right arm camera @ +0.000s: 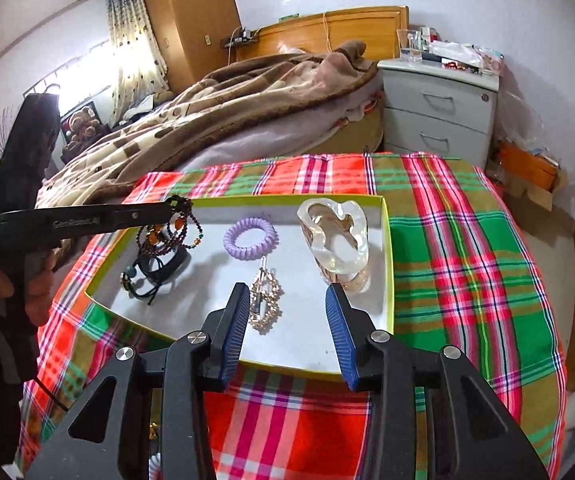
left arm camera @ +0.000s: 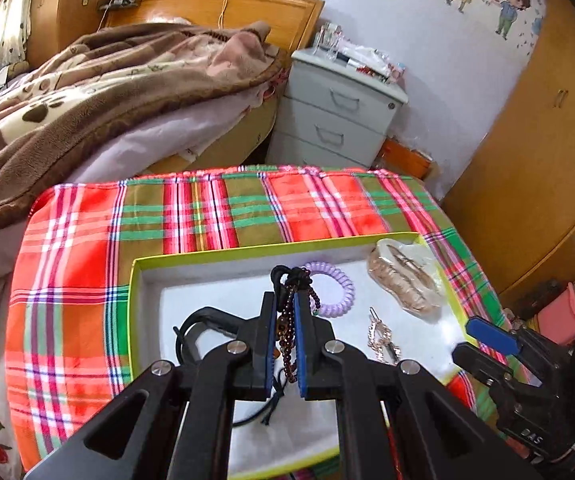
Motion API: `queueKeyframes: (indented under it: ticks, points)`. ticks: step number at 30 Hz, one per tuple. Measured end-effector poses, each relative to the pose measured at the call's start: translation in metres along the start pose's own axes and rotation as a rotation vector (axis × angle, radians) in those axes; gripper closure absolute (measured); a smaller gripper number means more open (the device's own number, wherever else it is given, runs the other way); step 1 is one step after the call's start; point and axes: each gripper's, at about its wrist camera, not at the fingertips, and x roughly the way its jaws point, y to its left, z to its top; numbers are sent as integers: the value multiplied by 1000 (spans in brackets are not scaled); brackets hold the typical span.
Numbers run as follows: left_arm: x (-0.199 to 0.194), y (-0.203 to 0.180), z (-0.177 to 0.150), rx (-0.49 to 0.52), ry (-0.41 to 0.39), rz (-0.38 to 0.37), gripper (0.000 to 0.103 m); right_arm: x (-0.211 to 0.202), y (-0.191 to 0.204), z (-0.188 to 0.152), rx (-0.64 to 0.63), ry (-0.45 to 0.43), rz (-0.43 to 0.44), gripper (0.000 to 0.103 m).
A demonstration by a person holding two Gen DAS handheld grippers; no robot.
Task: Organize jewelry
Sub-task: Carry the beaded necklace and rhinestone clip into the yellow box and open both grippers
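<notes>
A white tray with a yellow-green rim (left arm camera: 131, 300) (right arm camera: 387, 260) lies on a plaid cloth. My left gripper (left arm camera: 285, 300) (right arm camera: 171, 206) is shut on a strand of dark beads (left arm camera: 283, 320) (right arm camera: 175, 228), which hangs over the tray's left part above a black cord bracelet (right arm camera: 155, 272). In the tray lie a purple coil hair tie (left arm camera: 335, 284) (right arm camera: 250, 239), a gold chain clip (left arm camera: 383, 338) (right arm camera: 265, 300) and a clear hair claw (left arm camera: 403, 276) (right arm camera: 333, 236). My right gripper (right arm camera: 287, 288) (left arm camera: 483, 346) stands open over the tray's near edge, with nothing between its pads.
The plaid cloth (right arm camera: 467, 260) covers the low surface under the tray. Behind it is a bed with a brown blanket (right arm camera: 247, 100). A grey drawer unit (right arm camera: 439, 108) with clutter on top stands at the back right, and a wooden wardrobe (left arm camera: 547, 140) at the right.
</notes>
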Motion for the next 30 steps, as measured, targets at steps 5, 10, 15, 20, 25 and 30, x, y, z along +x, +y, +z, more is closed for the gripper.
queueKeyframes:
  ticks: [5, 10, 15, 20, 25, 30]
  points:
    - [14, 4, 3, -8, 20, 3, 94, 13, 2, 2, -15, 42, 10, 62]
    - [23, 9, 6, -13, 32, 19, 94, 26, 13, 3, -52, 73, 20, 62]
    - [36, 15, 9, -23, 55, 41, 94, 42, 21, 5, -79, 124, 9, 62]
    - [44, 22, 11, -49, 67, 59, 94, 56, 23, 6, -95, 167, -13, 82]
    - [50, 24, 12, -54, 76, 65, 94, 58, 20, 10, -81, 161, -21, 89]
    - [53, 27, 13, -68, 76, 63, 94, 62, 16, 17, -65, 147, -70, 89]
